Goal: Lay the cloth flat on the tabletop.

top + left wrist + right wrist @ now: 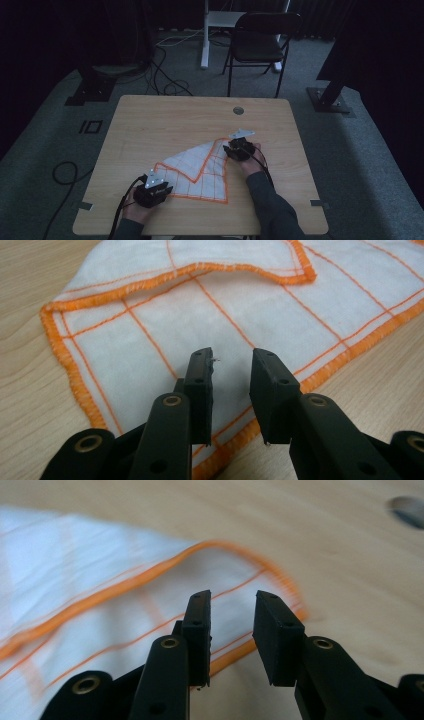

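Note:
A white cloth [200,167] with orange hem and orange grid lines lies partly folded on the wooden table [165,120], one flap turned over the rest. My left gripper [162,186] hovers at the cloth's near left corner. In the left gripper view its jaws [232,357] stand apart over the cloth [150,335], with nothing pinched between them. My right gripper [234,150] is at the cloth's far right corner. In the right gripper view its jaws [232,600] are apart just above that rounded corner [240,570], gripping nothing.
A round cable hole [238,110] sits in the table's far middle and appears again as the hole [407,507] in the right gripper view. Bare wood surrounds the cloth. Beyond the table stand a black folding chair [260,40], a white stand leg [205,35] and floor cables [165,75].

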The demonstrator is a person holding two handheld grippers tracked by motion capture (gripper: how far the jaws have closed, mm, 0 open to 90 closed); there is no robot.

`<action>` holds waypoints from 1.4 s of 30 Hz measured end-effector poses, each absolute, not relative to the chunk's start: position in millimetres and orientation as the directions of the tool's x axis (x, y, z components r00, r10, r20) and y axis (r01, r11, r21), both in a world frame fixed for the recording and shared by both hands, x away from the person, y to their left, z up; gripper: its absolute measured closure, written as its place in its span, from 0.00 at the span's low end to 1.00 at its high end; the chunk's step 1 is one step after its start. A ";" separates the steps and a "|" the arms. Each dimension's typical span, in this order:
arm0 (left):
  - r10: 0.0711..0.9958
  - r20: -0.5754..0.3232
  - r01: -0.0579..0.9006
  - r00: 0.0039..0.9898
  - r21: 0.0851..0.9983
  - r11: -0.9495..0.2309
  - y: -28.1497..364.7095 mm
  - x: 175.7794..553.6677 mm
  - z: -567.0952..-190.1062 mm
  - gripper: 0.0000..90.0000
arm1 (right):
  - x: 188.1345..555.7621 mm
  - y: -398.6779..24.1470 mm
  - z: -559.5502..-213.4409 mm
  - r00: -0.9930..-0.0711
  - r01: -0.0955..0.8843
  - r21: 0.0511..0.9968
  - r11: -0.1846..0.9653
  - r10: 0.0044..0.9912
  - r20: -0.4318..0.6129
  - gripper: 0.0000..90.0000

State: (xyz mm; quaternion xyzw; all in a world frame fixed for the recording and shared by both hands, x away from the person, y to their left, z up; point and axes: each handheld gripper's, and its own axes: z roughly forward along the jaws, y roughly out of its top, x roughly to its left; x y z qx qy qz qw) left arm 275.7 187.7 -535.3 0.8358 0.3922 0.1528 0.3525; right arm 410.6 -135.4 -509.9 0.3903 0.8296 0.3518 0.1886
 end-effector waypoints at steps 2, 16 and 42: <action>0.760 -0.020 0.540 0.649 0.716 -0.442 185.4 275.6 -533.9 0.79 | 402.4 -132.7 -514.2 -0.648 0.513 0.725 0.459 0.761 -0.024 0.76; 0.740 -0.032 0.536 0.671 0.710 -0.456 173.5 283.9 -538.2 0.78 | 392.9 -128.3 -536.4 -0.665 0.534 0.696 0.480 0.747 -0.005 0.78; 0.666 -0.064 0.508 0.743 0.701 -0.500 140.2 283.0 -537.4 0.78 | 418.2 -159.9 -533.7 -0.579 0.582 0.672 0.458 0.814 -0.053 0.78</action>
